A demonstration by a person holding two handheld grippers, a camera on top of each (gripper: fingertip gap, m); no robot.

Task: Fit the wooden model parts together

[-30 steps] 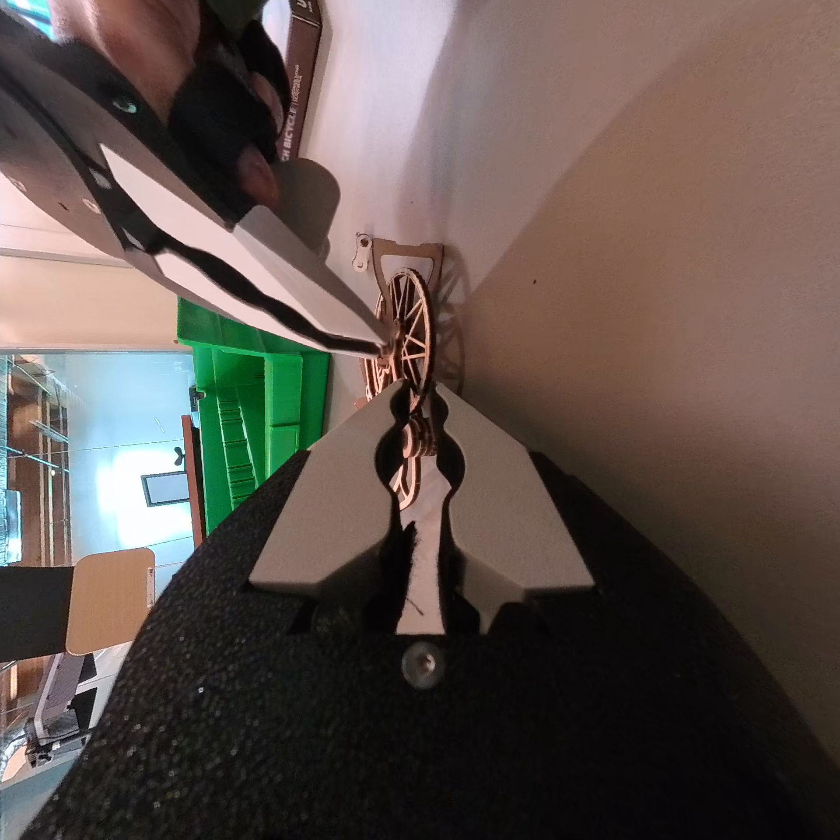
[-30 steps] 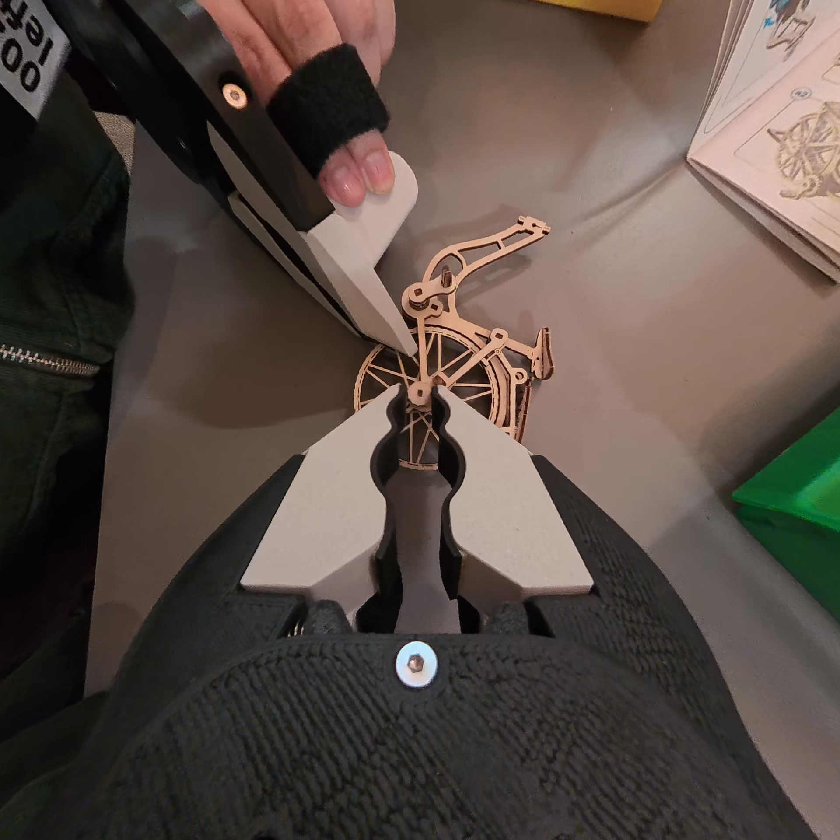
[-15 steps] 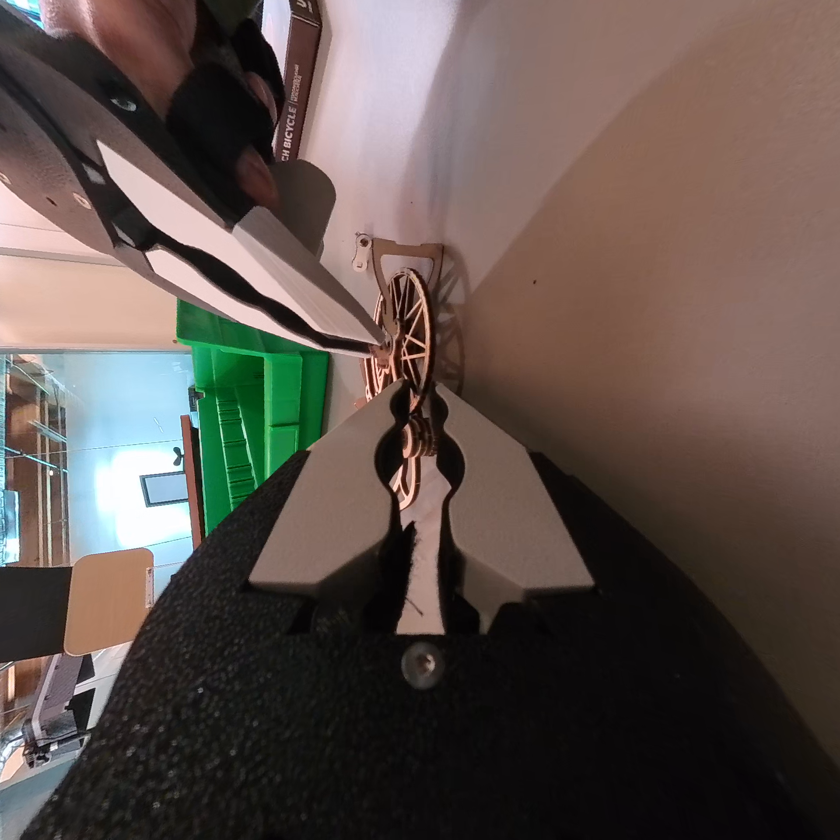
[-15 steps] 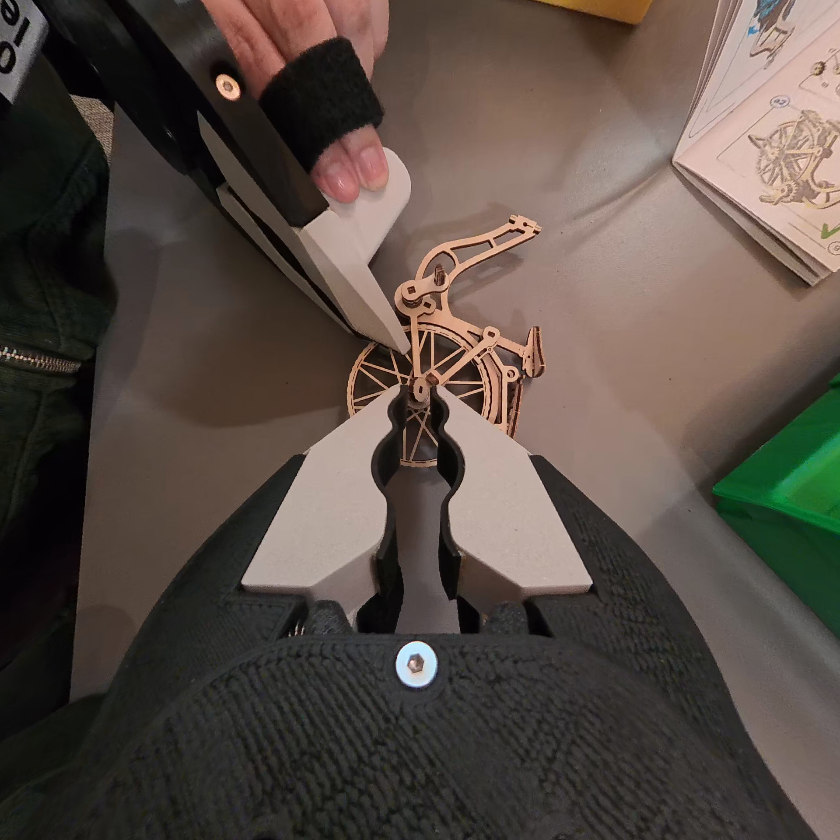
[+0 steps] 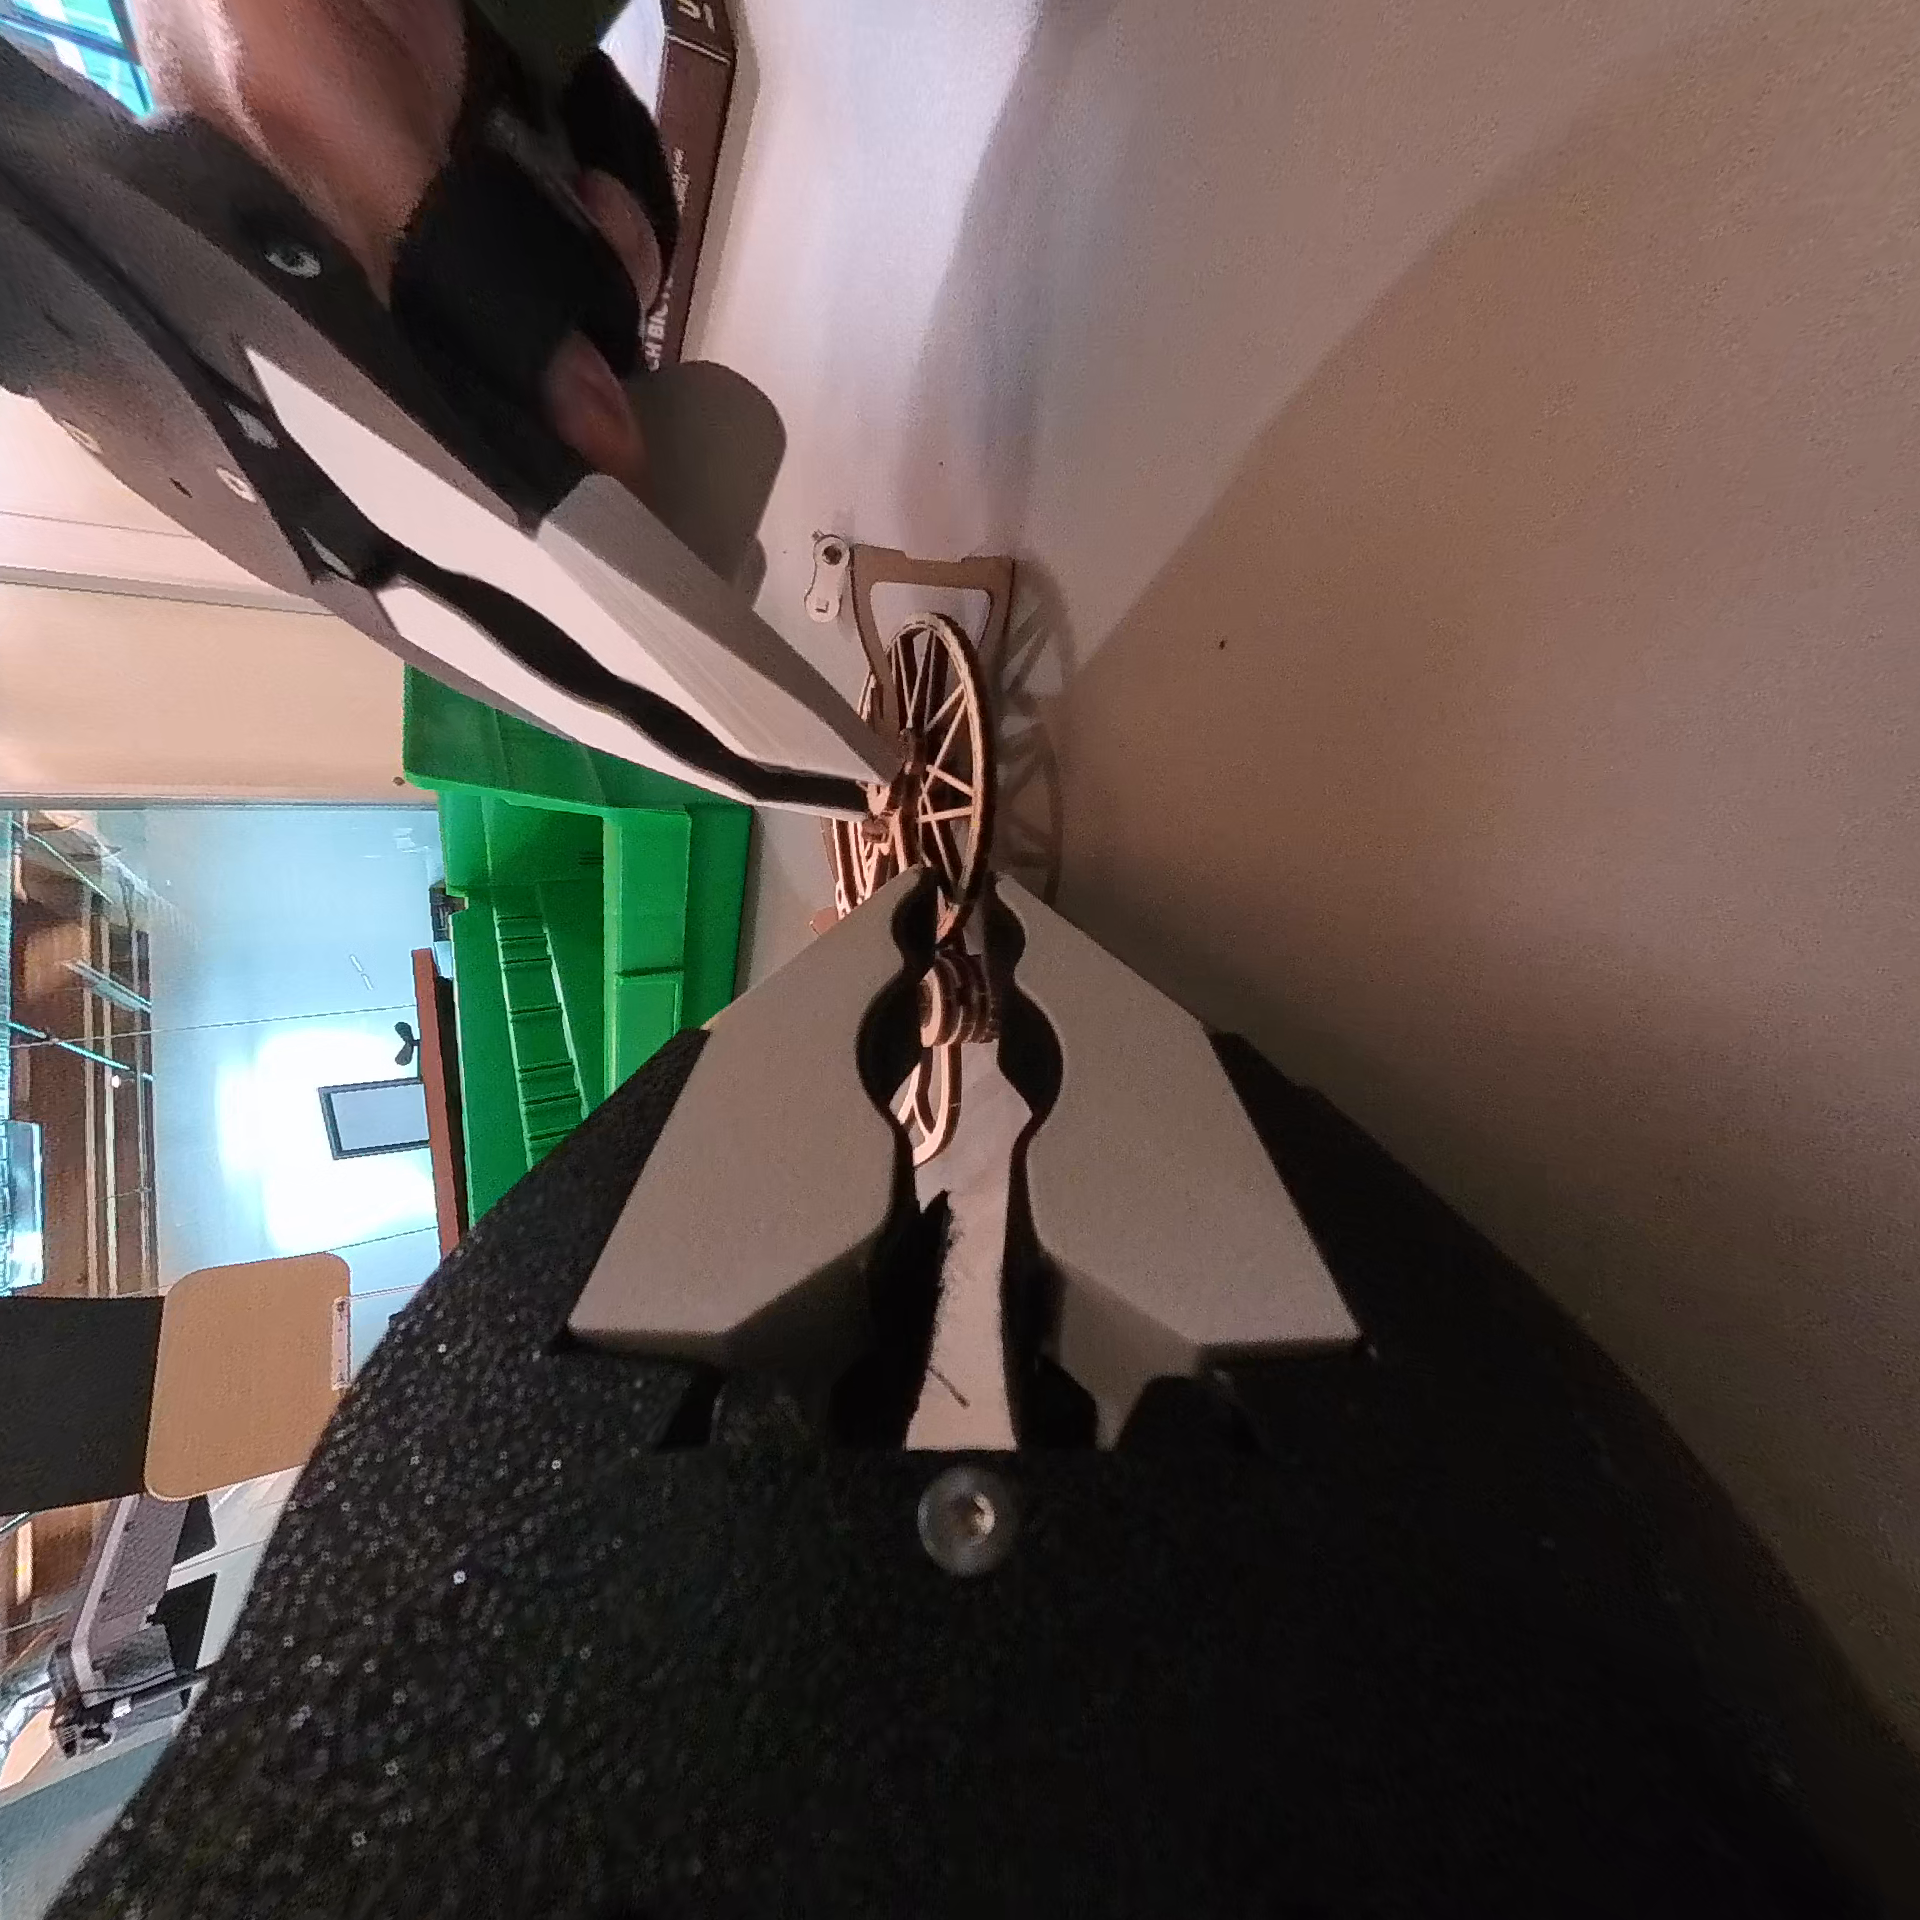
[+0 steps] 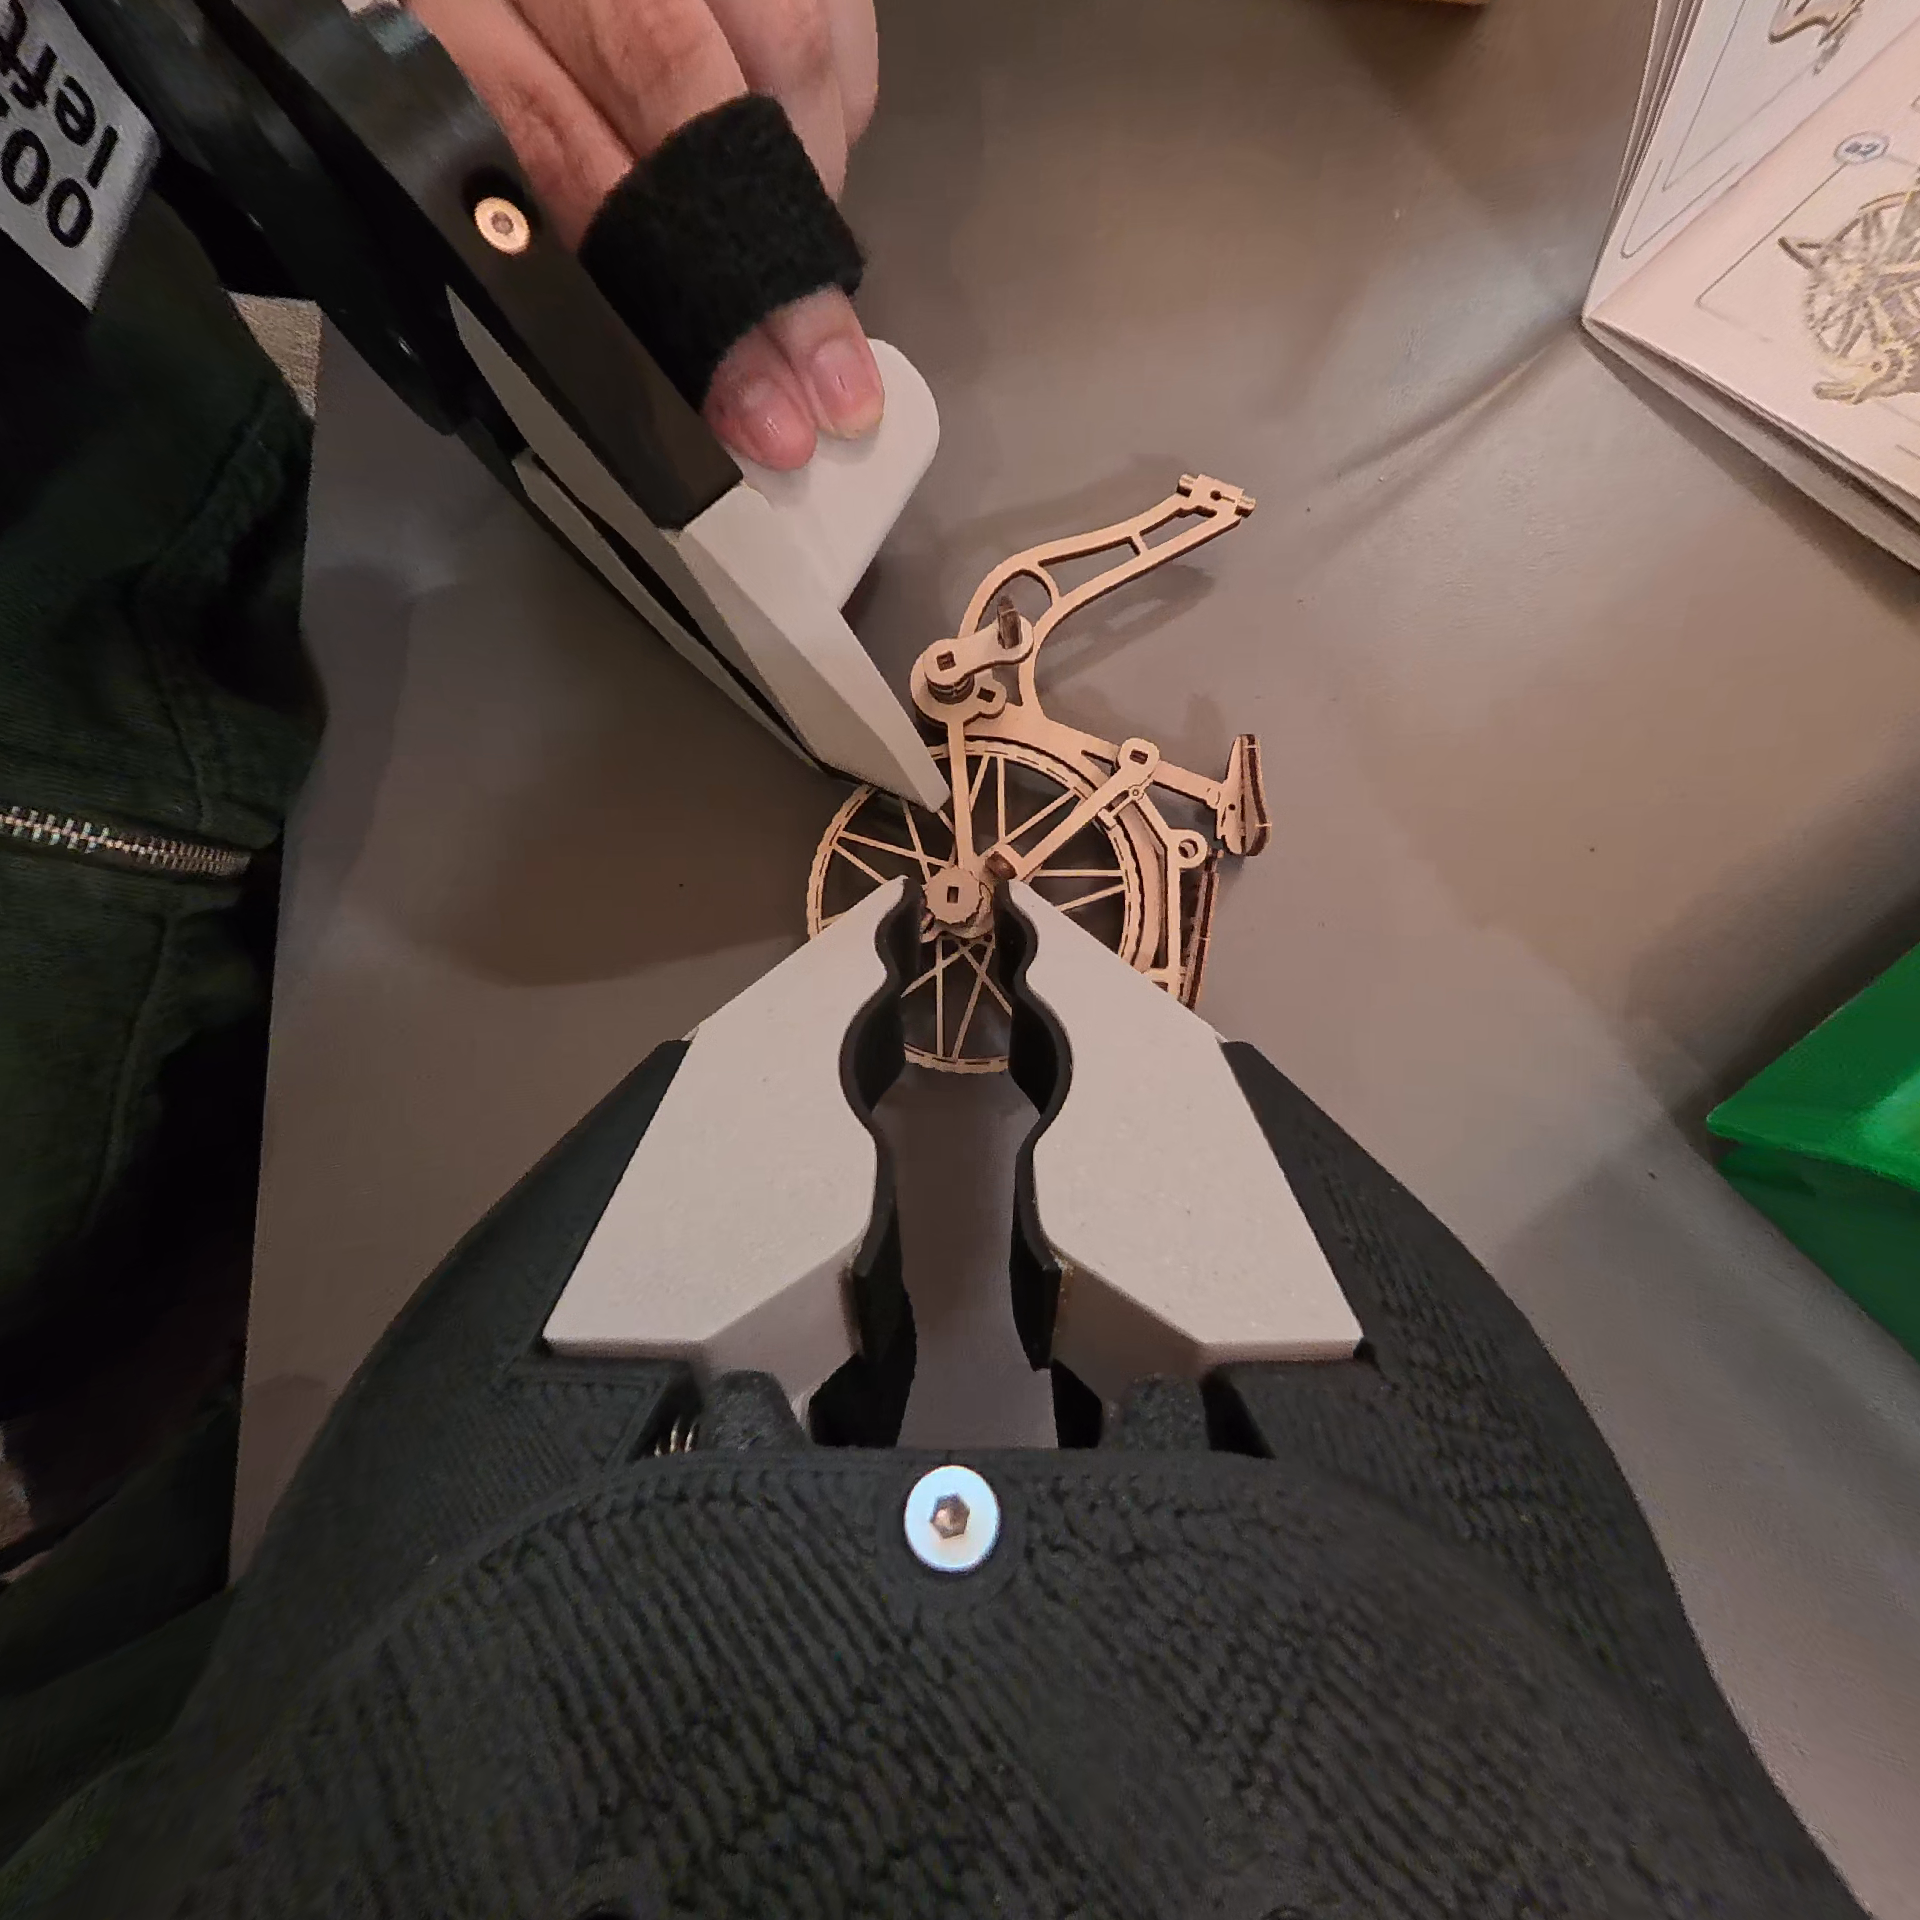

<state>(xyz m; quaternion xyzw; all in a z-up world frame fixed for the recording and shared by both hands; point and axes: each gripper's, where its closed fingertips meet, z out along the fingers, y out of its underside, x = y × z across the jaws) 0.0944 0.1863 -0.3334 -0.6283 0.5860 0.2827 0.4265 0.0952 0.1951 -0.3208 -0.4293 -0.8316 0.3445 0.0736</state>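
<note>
My left tool (image 5: 951,914) is clenched on the rim of the wooden bicycle model (image 6: 1039,842), which rests on the grey table (image 6: 1455,520). My right tool (image 6: 961,899) is clenched on its hub peg. I'd press that peg straight in, gently, keeping the wheel braced

Dim warm indoor light casts soft shadows on the bench (image 6: 1455,312), a bright window (image 5: 312,1143) glares, and wide-angle edges bend.
</note>
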